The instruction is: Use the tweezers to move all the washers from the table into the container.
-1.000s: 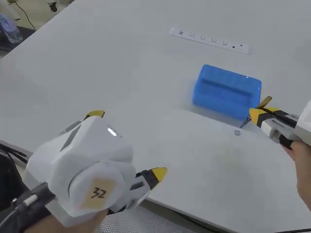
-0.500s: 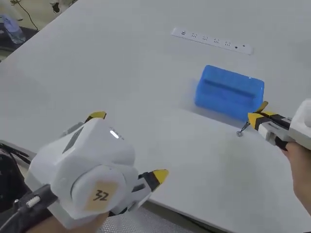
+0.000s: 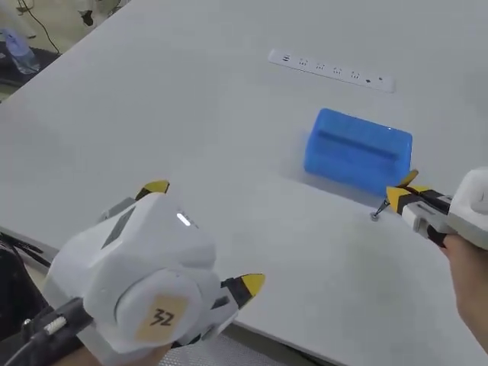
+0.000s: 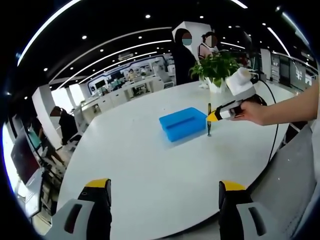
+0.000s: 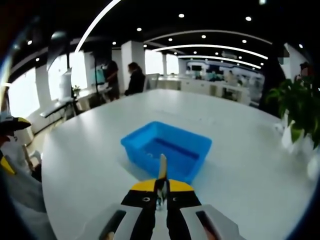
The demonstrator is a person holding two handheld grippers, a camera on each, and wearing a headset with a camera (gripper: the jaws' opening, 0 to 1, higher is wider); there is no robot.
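With our right gripper (image 3: 399, 194) clamped on the tweezers (image 3: 382, 207), whose tips meet the washer (image 3: 374, 217) on the table (image 3: 229, 152) just beside the blue container (image 3: 358, 149), we should pinch its rim firmly before lifting over the wall (our left gripper (image 4: 160, 189) hangs idle, jaws apart).

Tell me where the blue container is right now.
In the head view the blue container sits right of centre on the table, between the power strip beyond it and the right gripper at its near right corner.
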